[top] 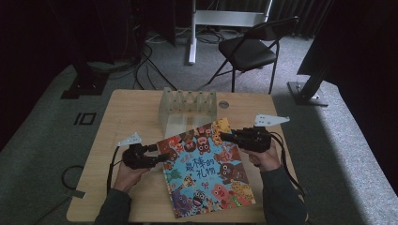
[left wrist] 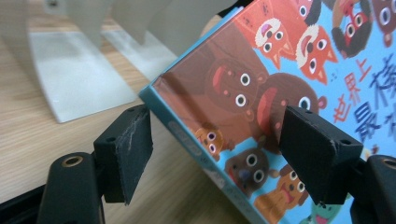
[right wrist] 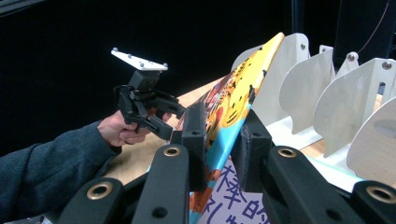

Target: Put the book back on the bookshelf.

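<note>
Picture book [top: 206,168] is seen on the wooden bench [top: 126,112], just in front of a white divider rack [top: 187,107], its far end lifted off the surface. Its upper right edge is clamped by the right hand-held gripper [right wrist: 219,135]. Its left corner is straddled by the left hand-held gripper [left wrist: 215,149], whose jaws are spread with a gap shown on both sides.

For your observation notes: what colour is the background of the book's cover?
Light blue, crowded with brown, orange and red cartoon animals; the book shows it best in the left gripper view.
</note>
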Demonstrator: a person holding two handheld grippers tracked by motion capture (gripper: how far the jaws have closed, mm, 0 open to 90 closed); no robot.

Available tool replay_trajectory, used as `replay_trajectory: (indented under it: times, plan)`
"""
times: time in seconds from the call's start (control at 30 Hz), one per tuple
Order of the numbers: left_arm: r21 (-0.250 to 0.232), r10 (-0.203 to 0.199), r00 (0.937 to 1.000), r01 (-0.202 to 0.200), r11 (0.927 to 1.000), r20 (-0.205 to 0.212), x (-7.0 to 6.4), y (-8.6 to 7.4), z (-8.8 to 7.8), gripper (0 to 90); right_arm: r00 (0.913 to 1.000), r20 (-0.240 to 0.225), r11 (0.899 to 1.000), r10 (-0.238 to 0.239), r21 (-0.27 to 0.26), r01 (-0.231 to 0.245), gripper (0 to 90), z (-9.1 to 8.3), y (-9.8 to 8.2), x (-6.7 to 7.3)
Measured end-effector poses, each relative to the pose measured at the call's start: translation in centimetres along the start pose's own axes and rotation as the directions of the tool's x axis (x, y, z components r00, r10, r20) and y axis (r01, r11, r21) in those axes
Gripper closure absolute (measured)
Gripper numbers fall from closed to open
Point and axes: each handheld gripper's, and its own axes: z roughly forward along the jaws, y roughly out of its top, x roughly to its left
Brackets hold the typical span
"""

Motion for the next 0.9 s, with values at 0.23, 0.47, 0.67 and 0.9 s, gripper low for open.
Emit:
replay_trajectory:
  times: [0.23,0.47,0.67,0.9]
  plan:
    - [0.004,-0.012,0.9982,0.012,0.9999,0.059,0.1,0.4,0.5,25.3,0.9999,-0.013,1.000,-0.003,-0.006,0.003,77.0,-0.1,0.0,0.0]
    - [0.024,-0.020,0.9965,0.019,0.9995,0.081,0.3,0.6,0.4,29.8,0.9999,0.000,1.000,-0.010,0.000,0.010,76.3,-0.2,-0.2,-0.1]
    - [0.031,-0.010,0.9971,0.007,0.9995,0.076,0.2,0.9,0.1,34.3,0.9991,0.020,0.999,-0.037,0.022,0.036,73.9,-0.3,-0.1,-0.1]
    - [0.037,0.004,0.9977,-0.007,0.9993,0.068,-0.1,1.2,-0.4,42.6,0.9944,0.091,0.997,-0.054,0.051,0.050,68.4,-0.4,-0.3,-0.2]
